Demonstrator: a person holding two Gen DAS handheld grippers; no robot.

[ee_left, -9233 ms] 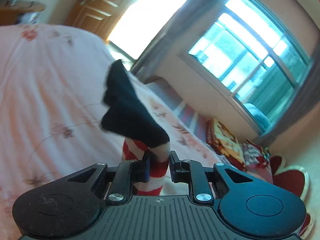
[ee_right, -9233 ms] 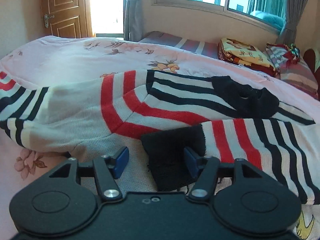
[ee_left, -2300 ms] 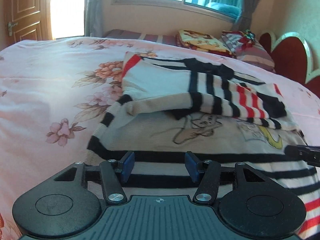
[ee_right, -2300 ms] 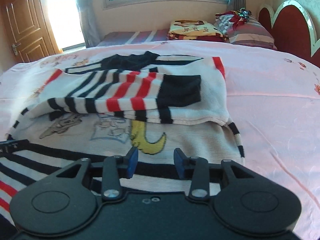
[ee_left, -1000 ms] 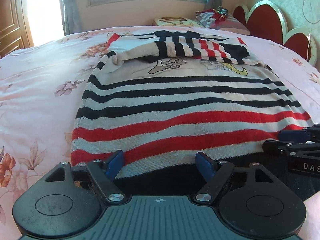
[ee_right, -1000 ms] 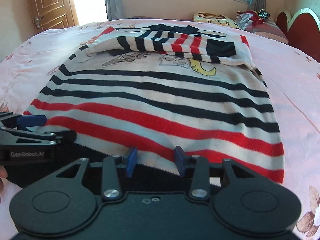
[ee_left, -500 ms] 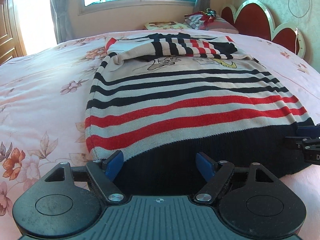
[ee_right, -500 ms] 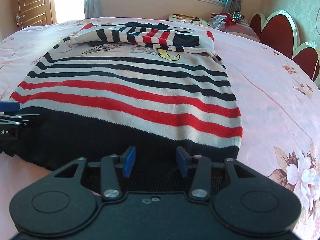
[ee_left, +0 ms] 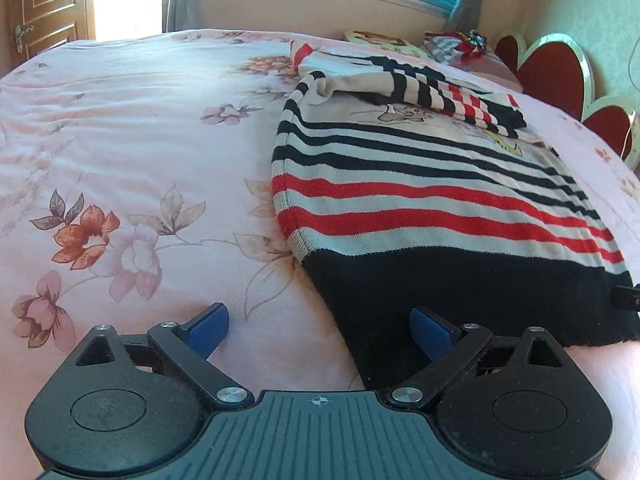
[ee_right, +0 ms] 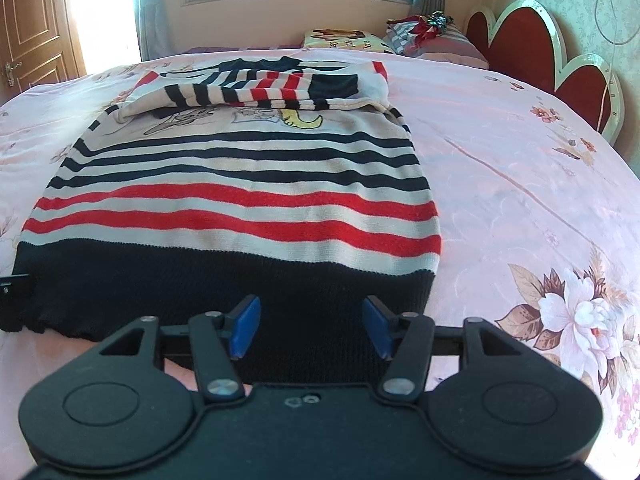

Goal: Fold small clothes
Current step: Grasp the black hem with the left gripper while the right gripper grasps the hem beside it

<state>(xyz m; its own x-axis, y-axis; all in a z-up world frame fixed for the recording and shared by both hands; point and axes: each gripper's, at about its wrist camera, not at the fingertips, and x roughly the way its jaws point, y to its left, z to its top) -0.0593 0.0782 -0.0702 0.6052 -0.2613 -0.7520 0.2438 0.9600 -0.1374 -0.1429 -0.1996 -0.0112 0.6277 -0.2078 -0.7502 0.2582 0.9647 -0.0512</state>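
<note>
Both the left hand-held gripper and right hand-held gripper gape wide at the striped sweater's black hem, bare floral bedsheet flanking it.

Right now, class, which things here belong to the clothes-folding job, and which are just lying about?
Belongs to the job:
striped sweater
left gripper, jaws open
right gripper, jaws open

Just lying about:
floral bedsheet
pillows
heart-shaped headboard
</note>
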